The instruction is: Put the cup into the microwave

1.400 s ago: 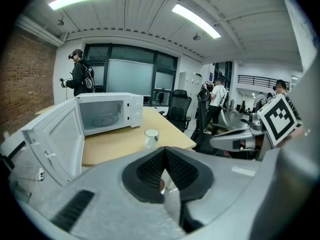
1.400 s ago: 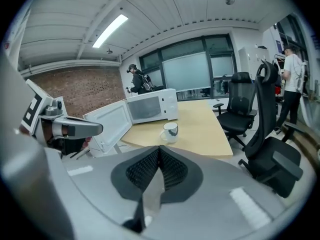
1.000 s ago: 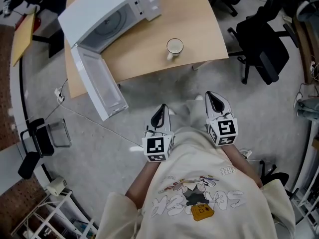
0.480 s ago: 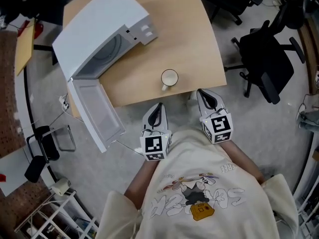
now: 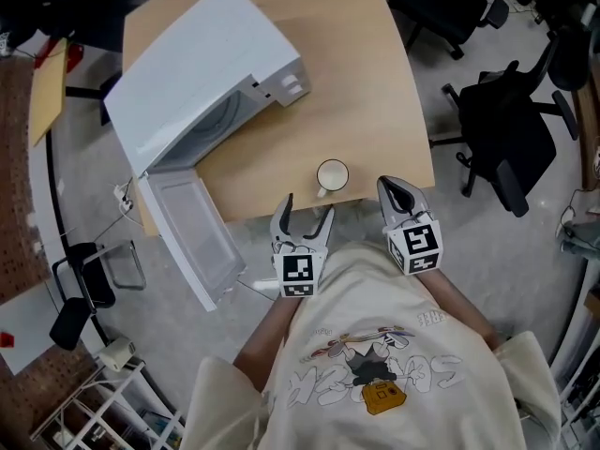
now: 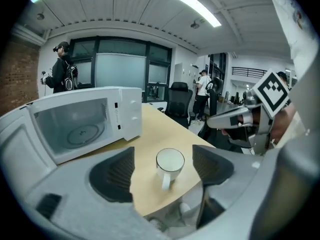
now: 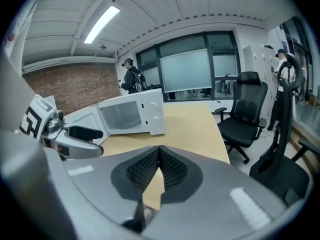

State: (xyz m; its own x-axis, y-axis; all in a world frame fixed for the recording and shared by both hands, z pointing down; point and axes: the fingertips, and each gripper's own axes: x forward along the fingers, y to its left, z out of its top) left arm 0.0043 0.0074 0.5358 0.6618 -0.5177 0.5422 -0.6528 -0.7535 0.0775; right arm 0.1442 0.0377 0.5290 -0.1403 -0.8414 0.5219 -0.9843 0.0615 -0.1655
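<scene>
While the left gripper (image 5: 307,212) opens its jaws, the cup (image 5: 332,174) stands just beyond.

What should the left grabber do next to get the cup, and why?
Probably ease the left gripper forward until its opening jaws sit on both sides of the cup. The cup stands just ahead of the jaws, untouched, near the edge of the table, and the microwave already stands open for it.
</scene>
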